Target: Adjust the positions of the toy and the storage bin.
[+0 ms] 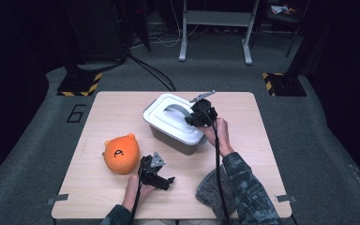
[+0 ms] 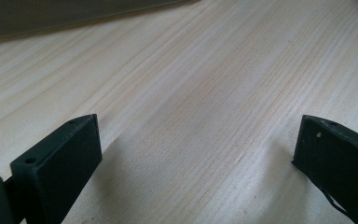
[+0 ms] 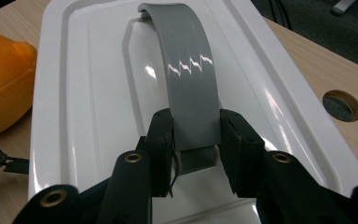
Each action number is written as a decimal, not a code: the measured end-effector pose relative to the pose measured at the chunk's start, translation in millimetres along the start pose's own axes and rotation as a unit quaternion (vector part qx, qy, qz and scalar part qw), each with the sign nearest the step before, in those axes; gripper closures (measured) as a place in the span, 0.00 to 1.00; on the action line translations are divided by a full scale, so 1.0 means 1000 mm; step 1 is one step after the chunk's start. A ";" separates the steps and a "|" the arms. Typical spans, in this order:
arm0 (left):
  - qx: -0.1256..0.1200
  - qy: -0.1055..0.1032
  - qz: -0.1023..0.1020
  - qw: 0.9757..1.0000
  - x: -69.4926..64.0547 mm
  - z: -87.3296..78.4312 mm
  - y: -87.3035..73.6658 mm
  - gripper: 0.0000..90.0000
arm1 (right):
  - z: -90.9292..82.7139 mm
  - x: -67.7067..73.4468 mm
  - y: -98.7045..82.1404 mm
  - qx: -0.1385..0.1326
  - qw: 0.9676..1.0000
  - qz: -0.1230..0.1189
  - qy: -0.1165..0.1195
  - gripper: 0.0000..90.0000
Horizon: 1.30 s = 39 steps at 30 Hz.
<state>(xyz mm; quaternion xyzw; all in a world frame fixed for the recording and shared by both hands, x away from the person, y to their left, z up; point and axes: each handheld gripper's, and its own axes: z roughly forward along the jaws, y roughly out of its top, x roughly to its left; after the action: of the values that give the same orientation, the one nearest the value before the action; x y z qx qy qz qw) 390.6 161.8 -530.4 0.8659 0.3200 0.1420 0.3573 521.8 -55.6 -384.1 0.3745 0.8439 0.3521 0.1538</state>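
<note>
**Right hand-held gripper clamped on the box's grey handle**

At the left of the table (image 1: pixel 98 192) lies an orange plush toy (image 1: pixel 121 153). Just to its right, near the front edge, the left hand-held gripper (image 1: pixel 157 176) rests low over the bare wood, released, its jaws standing wide apart with nothing between them. Further right and toward the back stands a white-lidded storage box (image 1: pixel 168 123), set at an angle. Its grey handle (image 3: pixel 190 74) arches over the lid (image 3: pixel 98 84), and the right hand-held gripper (image 3: pixel 195 140) is clenched on the handle's near end, a pad pressed against each side. At the front right lies a grey cloth (image 1: pixel 211 191), beside the person's right sleeve (image 1: pixel 248 187).
</note>
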 end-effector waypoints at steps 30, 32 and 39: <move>-0.003 0.001 0.001 1.000 0.000 0.000 0.000 0.01 | 0.006 0.008 0.029 -0.014 0.999 -0.046 0.008 0.74; -0.003 0.001 0.001 1.000 0.000 0.000 0.000 0.01 | 0.005 0.010 0.029 -0.013 0.999 -0.036 0.003 0.74; -0.003 0.001 0.001 1.000 0.000 0.000 0.000 0.01 | 0.002 0.021 0.026 -0.012 1.000 0.004 -0.028 0.74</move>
<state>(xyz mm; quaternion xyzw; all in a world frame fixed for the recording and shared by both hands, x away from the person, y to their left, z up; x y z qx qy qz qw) 390.5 161.8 -530.5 0.8652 0.3188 0.1443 0.3590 522.5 -27.4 -367.0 0.3857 0.8334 0.3520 0.1808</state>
